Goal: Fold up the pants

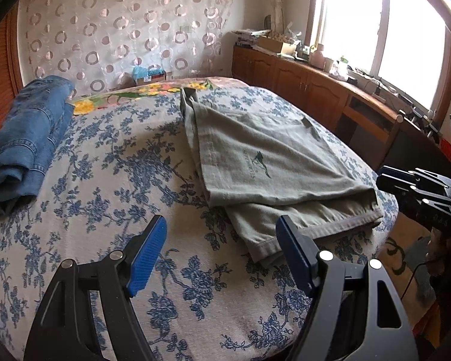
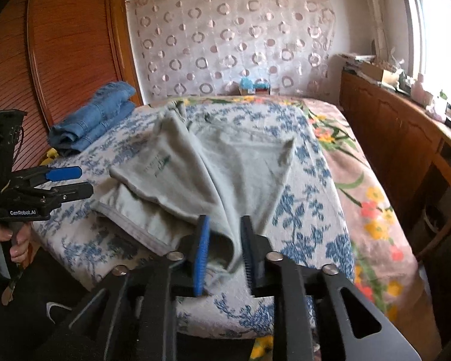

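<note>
— Grey-green cotton pants point(image 1: 264, 162), folded over on themselves with a small dark logo on the top layer, lie on a bed point(image 1: 111, 186) spread with a white cover printed in blue flowers. Where do they sit on it?

— Toward the near edge, hems closest to the cameras. In the right wrist view one corner of the cloth is drawn toward the right gripper point(image 2: 224, 234) and stands between its blue-padded jaws.

— Is that corner clamped?

— No. Those jaws stand narrowly apart, with a gap at each pad, and the cloth hangs loosely between them.

— And the other tool?

— The left gripper point(image 1: 221, 236) hangs over the bedcover just beside the pants' hem, jaws wide and nothing between them. A hand point(image 2: 13, 245) grips its handle at the left edge of the right wrist view.

— What else is in the room?

— Folded blue denim jeans point(image 1: 24, 138) rest at the far left of the bed, well apart from the pants. Behind hangs a pale curtain with ring patterns point(image 1: 120, 30), and a brown wooden cabinet point(image 1: 309, 90) runs under a bright window point(image 1: 385, 21).
</note>
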`<action>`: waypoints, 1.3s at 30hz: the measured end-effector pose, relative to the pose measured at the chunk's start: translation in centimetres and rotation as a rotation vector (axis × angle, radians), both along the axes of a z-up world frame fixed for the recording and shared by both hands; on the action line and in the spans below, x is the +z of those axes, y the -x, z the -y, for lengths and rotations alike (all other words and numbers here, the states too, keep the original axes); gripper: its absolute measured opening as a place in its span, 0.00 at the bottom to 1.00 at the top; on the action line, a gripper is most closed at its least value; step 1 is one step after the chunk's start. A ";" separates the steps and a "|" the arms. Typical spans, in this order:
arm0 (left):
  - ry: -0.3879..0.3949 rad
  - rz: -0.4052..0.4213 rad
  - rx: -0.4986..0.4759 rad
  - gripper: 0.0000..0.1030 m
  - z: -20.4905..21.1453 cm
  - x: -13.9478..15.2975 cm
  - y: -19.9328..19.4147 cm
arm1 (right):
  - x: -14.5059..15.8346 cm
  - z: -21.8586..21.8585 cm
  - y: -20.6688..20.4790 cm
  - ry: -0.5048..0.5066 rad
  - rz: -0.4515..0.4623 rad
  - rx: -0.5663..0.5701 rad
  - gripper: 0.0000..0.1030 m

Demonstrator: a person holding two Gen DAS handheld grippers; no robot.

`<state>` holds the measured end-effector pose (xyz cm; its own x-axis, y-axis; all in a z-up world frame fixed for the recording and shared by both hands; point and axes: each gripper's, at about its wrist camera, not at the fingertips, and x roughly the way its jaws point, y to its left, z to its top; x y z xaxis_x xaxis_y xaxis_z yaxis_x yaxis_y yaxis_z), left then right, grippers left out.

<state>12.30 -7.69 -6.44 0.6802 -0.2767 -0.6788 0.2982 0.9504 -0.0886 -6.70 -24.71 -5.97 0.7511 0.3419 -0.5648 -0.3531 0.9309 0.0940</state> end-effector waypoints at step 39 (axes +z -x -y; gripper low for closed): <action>0.031 0.031 0.040 0.74 -8.2 0.6 -3.1 | -1.5 -11.8 -10.7 0.083 -0.152 0.316 0.30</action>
